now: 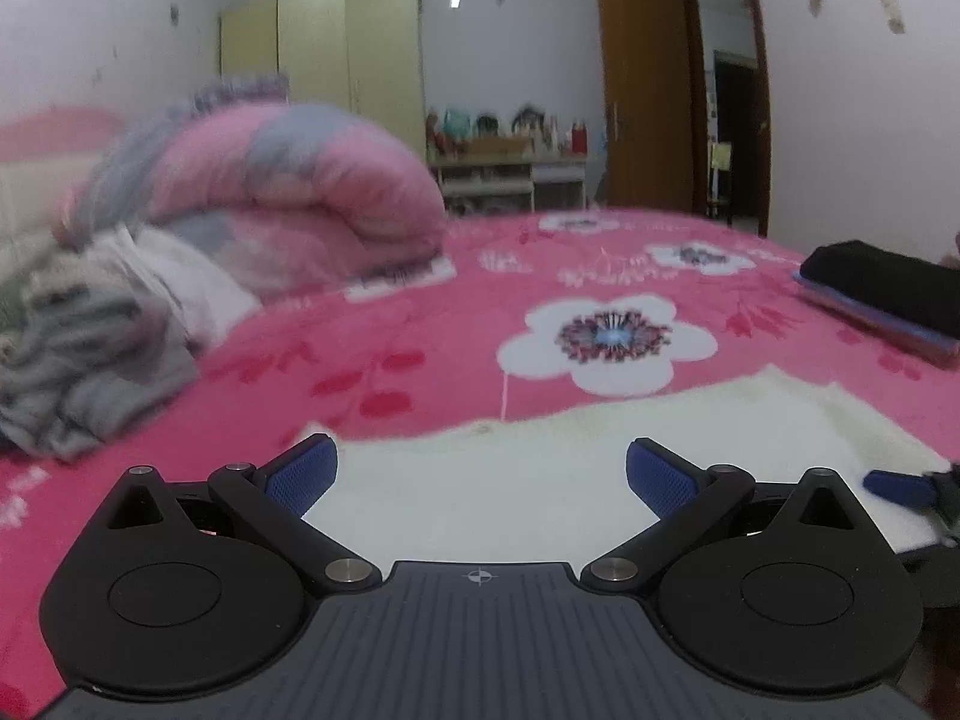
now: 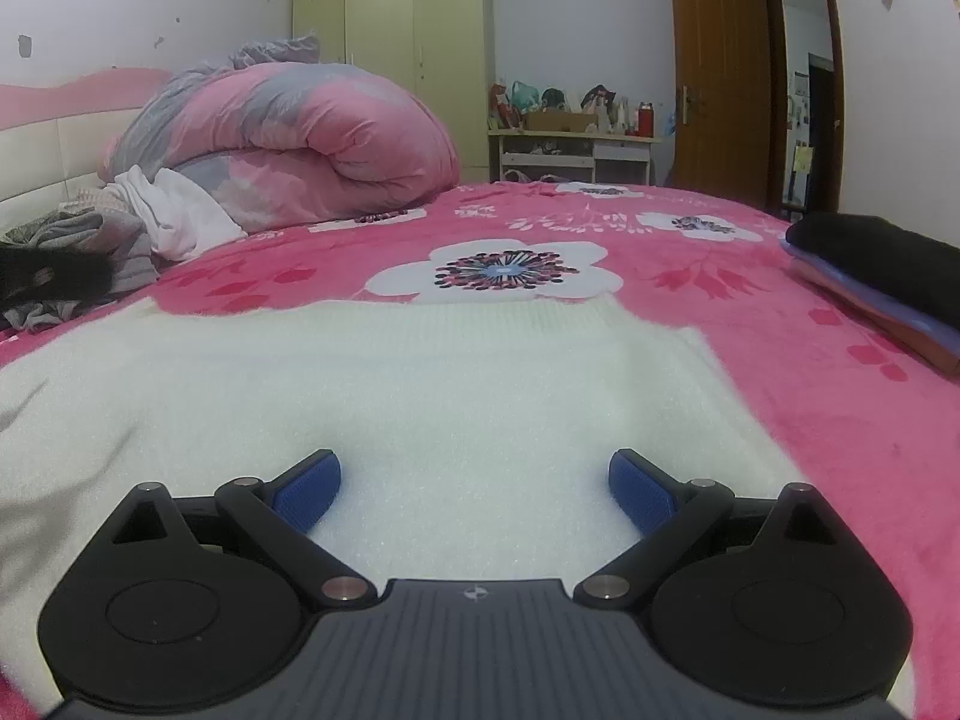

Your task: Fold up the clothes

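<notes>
White sweater (image 2: pixel 372 384) spread flat on pink bed (image 2: pixel 750 324), ribbed edge at twelve o'clock, seen whole only from right wrist. Left gripper (image 1: pixel 480 474) and right gripper (image 2: pixel 474 483) both gaping, holding nothing.

One white knit sweater (image 2: pixel 384 378) lies at six o'clock on one pink floral bedspread (image 2: pixel 750 324). One rolled pink-and-grey quilt (image 2: pixel 288 138) sits at ten o'clock, with one heap of unfolded clothes (image 2: pixel 120 228) at nine. One stack of folded garments (image 2: pixel 882 276), showing three layers, lies at three o'clock. One yellow wardrobe (image 2: pixel 408 36) and one brown door (image 2: pixel 720 60) stand at twelve to one.
</notes>
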The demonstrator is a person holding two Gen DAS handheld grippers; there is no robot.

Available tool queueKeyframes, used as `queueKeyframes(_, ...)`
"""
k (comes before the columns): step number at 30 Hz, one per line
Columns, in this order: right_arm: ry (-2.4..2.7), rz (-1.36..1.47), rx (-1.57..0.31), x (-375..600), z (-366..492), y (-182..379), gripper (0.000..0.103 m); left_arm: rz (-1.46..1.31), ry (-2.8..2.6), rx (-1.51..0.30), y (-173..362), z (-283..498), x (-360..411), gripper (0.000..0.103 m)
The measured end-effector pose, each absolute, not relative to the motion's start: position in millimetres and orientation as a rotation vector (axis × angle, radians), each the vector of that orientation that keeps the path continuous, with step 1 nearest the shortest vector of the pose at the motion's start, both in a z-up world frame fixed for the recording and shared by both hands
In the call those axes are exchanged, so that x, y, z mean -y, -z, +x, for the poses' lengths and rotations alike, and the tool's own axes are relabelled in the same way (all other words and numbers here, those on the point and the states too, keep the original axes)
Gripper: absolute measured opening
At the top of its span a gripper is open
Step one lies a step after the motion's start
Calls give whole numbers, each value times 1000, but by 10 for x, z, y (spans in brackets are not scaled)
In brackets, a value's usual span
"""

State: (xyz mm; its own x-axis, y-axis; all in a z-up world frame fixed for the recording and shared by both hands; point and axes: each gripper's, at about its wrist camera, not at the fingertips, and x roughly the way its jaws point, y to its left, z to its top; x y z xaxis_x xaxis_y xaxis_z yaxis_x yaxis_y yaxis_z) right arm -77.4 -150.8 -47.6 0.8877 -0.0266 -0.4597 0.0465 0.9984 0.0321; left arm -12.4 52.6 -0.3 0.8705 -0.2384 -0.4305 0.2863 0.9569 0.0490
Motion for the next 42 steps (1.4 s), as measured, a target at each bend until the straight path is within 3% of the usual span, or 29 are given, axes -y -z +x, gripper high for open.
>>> queueKeyframes(5,35,44,-473,1514,-787,482,99,47,280,-600,488,193,-612,103)
queueKeyframes(21,36,46,-455,1515,-823,460,98,59,277,-593,505,155,-613,103)
queueKeyframes(30,-52,-62,-324,1251,-1445,450,98,67,271,-581,518,138,-600,103)
queueKeyframes(42,100,53,-400,2140,-1879,447,99,60,273,-581,499,123,-626,103)
